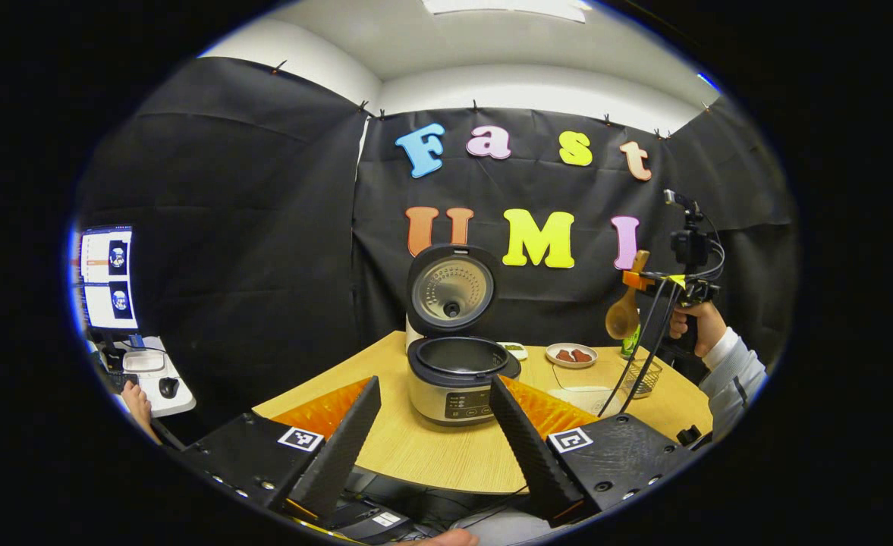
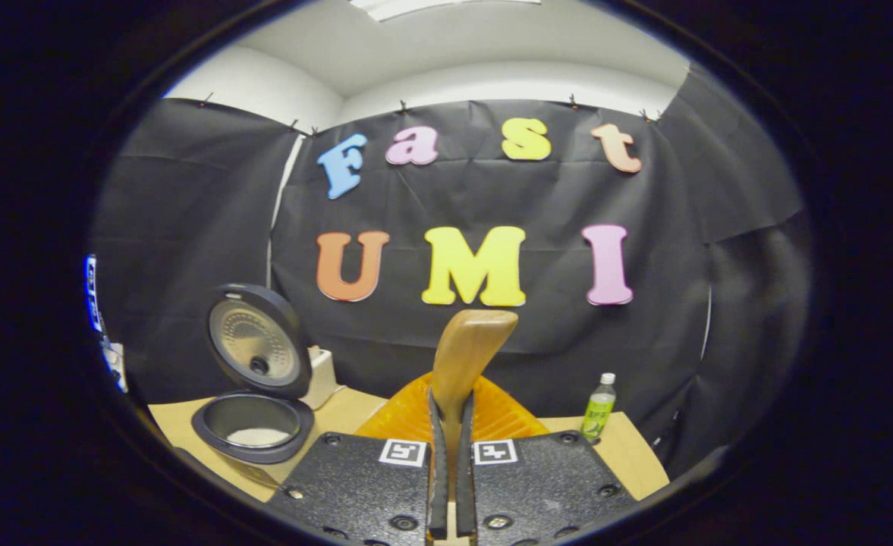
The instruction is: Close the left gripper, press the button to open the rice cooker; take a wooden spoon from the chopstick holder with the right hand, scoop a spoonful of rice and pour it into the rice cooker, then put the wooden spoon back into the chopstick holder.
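Note:
The rice cooker (image 1: 457, 379) stands open at the table's middle, its lid (image 1: 450, 292) upright. My left gripper (image 1: 435, 390) is open, low in front of the cooker, with nothing between its fingers. Over the table's right side a hand holds my right gripper (image 1: 647, 282) up in the air, and the wooden spoon (image 1: 623, 312) hangs bowl-down from it above the wire chopstick holder (image 1: 643, 377). In the right gripper view my right gripper (image 2: 451, 425) is shut on the wooden spoon's handle (image 2: 467, 353), which sticks up. The cooker (image 2: 253, 425) lies lower left, with white rice (image 2: 259, 437) in its pot.
A plate (image 1: 571, 355) with brown pieces, a small dish (image 1: 514, 350) and a pale bowl (image 1: 586, 398) sit right of the cooker on the wooden table (image 1: 431, 451). A green bottle (image 2: 599, 406) stands at the back right. A monitor (image 1: 108, 277) and mouse (image 1: 168, 387) are far left.

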A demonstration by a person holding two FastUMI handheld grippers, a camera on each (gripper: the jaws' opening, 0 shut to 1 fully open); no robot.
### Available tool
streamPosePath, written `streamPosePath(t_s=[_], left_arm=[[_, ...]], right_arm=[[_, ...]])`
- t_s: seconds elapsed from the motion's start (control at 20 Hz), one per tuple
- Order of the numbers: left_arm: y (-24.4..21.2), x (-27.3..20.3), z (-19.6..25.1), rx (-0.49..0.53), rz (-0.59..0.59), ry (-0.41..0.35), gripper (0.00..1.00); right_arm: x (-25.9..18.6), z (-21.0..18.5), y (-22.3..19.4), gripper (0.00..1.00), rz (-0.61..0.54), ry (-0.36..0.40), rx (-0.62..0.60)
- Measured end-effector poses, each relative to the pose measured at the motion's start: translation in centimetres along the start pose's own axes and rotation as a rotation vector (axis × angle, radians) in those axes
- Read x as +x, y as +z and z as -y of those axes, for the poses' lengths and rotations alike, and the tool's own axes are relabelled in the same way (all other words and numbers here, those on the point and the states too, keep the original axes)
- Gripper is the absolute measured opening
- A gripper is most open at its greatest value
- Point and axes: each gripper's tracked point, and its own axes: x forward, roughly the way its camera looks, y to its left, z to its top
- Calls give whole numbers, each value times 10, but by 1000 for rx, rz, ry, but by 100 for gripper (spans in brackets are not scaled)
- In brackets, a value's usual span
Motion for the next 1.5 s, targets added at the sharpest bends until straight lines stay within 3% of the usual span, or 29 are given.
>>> streamPosePath(t_s=[0.3, 0.6, 1.15, 1.4, 1.45, 1.5], left_arm=[[-3, 8, 5, 35, -13, 8, 93], [-3, 20, 15, 27, -12, 7, 92], [3, 77, 46, 27, -23, -8, 93], [24, 96, 51, 1, -22, -13, 93], [32, 101, 52, 3, -16, -11, 93], [40, 107, 49, 12, -9, -6, 92]], right_arm=[[17, 82, -46, 10, -45, -110, 14], [26, 135, -83, 10, -57, -189, 8], [42, 164, -182, 14, -210, -156, 227], [38, 171, -171, 25, -173, -157, 205], [32, 177, -162, 31, -148, -176, 188], [26, 184, -155, 46, -131, -211, 166]])
